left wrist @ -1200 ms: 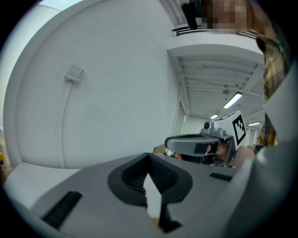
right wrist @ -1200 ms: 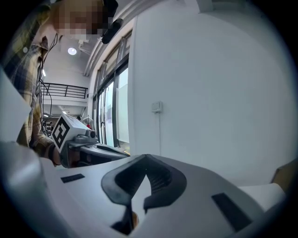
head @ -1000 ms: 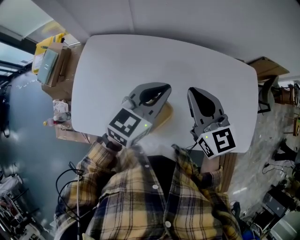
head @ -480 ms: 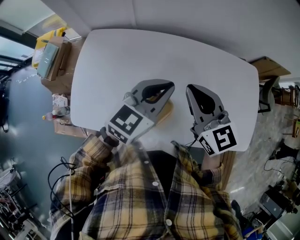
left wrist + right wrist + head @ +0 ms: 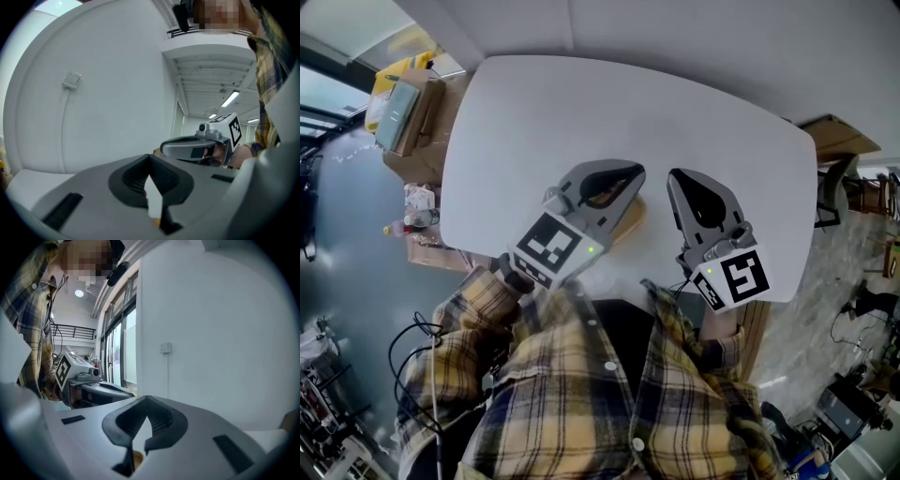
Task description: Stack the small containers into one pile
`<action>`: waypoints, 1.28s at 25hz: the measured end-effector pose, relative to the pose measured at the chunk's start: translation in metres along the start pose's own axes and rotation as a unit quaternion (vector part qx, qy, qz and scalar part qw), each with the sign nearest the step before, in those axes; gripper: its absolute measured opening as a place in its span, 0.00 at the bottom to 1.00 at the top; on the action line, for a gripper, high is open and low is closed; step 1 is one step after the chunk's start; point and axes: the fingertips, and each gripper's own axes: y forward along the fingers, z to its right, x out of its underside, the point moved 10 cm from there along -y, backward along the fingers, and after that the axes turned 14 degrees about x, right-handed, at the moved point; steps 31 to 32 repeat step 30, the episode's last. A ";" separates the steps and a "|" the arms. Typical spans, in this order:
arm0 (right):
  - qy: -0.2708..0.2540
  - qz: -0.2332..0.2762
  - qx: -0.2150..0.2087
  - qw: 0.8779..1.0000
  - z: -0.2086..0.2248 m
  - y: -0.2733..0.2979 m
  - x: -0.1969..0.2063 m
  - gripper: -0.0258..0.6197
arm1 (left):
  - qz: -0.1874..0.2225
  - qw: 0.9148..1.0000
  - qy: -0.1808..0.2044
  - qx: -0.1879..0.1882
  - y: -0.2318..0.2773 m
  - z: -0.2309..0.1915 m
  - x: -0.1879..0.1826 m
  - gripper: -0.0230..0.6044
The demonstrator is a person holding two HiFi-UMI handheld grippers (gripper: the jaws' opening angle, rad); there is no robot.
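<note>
**Head view:** A white desk [image 5: 534, 122] w/ rounded corners is mostly bare. The left hand-held gripper [image 5: 630, 176] and right hand-held gripper [image 5: 674, 178] hang side by side over the desk's near part. They are apart from each other, and both point toward the far side. A tan container [image 5: 630, 223] sits on the desk under the left hand-held gripper. Only its right rim and a patch seen through the gripper's frame show. Whether it's one piece or several nested can't be told. A plaid shirt [image 5: 581, 394] fills the near edge of the pic. A cardboard box [image 5: 412, 122] stands left of the desk, past its edge.

**Left gripper view:** The left hand-held gripper [image 5: 150, 159] is clenched, pads meeting at the tips w/ nothing btwn them. The narrow wedge gap below the tips shows white desk and a speck of tan at the bottom. The right hand-held gripper [image 5: 164, 147] sits to the right, its marker cube [image 5: 231, 129] at the back end. A white wall is behind w/ a wall switch [image 5: 71, 80] on the left. Ceiling lights [image 5: 229, 99] are far right.

**Right gripper view:** The right hand-held gripper [image 5: 147, 400] is also clenched tip to tip and empty. A rounded bit of tan shows low in the gap under the tips. The left hand-held gripper [image 5: 129, 391] is to the left, w/ windows [image 5: 117, 352] beyond it. A 2nd wall switch [image 5: 165, 348] is on the white wall ahead.
</note>
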 end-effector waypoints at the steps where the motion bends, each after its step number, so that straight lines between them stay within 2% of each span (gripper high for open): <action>1: 0.001 0.001 0.000 1.000 -0.001 0.000 0.000 0.06 | 0.000 1.000 0.000 0.002 0.000 0.001 0.001 0.07; 7: 0.016 0.004 0.000 1.000 -0.002 -0.002 0.001 0.06 | -0.001 1.000 0.002 0.007 0.000 0.003 0.001 0.06; 16: 0.016 -0.011 -0.002 1.000 -0.001 -0.005 0.002 0.06 | 0.003 1.000 0.022 -0.010 -0.006 0.004 -0.001 0.06; 32: -0.008 -0.017 0.004 1.000 -0.011 -0.016 -0.002 0.06 | -0.012 0.999 0.043 -0.001 -0.014 0.003 0.002 0.07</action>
